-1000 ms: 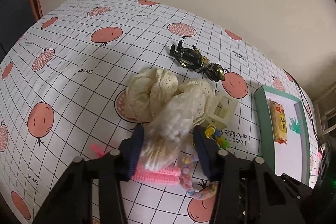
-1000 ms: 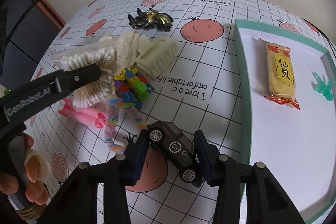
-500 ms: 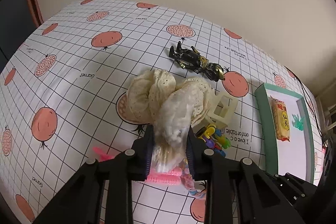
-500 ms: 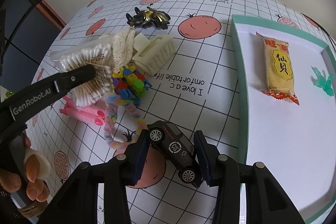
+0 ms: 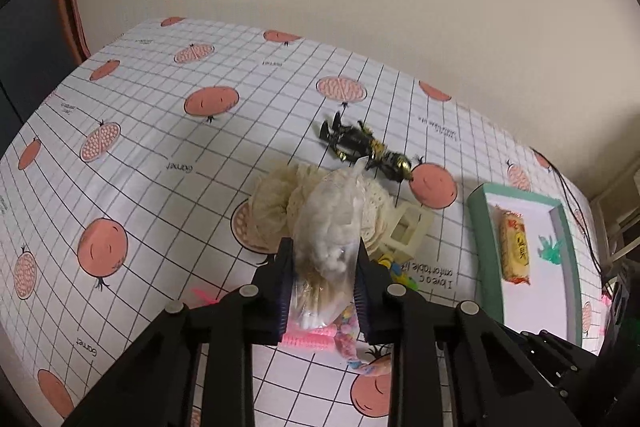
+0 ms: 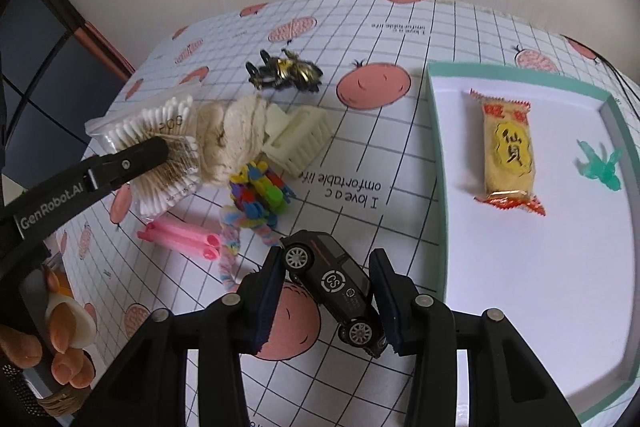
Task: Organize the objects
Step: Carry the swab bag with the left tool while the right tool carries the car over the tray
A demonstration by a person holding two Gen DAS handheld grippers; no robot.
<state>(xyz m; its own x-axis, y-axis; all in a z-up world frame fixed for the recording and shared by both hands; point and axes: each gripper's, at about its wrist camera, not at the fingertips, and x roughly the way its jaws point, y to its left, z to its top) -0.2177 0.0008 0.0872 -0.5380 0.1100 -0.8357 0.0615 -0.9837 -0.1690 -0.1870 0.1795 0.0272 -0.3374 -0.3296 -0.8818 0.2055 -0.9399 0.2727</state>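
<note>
**A:** Which step is in hand?

**B:** Both tools look loaded, so I'd call it the carry stage. Lowest in the right wrist view, the right gripper (image 6: 325, 281) has its pads against a black toy car (image 6: 334, 283). The car's long axis runs from upper left to lower right of the frame, one end toward the pile. Which end is the nose, I cannot tell.

**A:** And the other tool?

**B:** The left gripper (image 5: 323, 281) is clamped on a clear bag of cotton swabs (image 5: 330, 247) at bottom centre of its view. The bag's length runs straight away from the camera, its crimped end pointing up the frame.

**A:** What does the next move call for?

**B:** Probably a swing to the teal tray (image 6: 438, 163) on the right. It already holds a snack packet (image 6: 508, 155) and a green figure (image 6: 600, 167). The car should go down on bare white floor, clear of both.

**A:** What remains farther out?

**B:** A lace scrunchie (image 6: 230, 139), a cream hair claw (image 6: 300, 139) and, farthest, dark foil candies (image 6: 286, 73).
</note>
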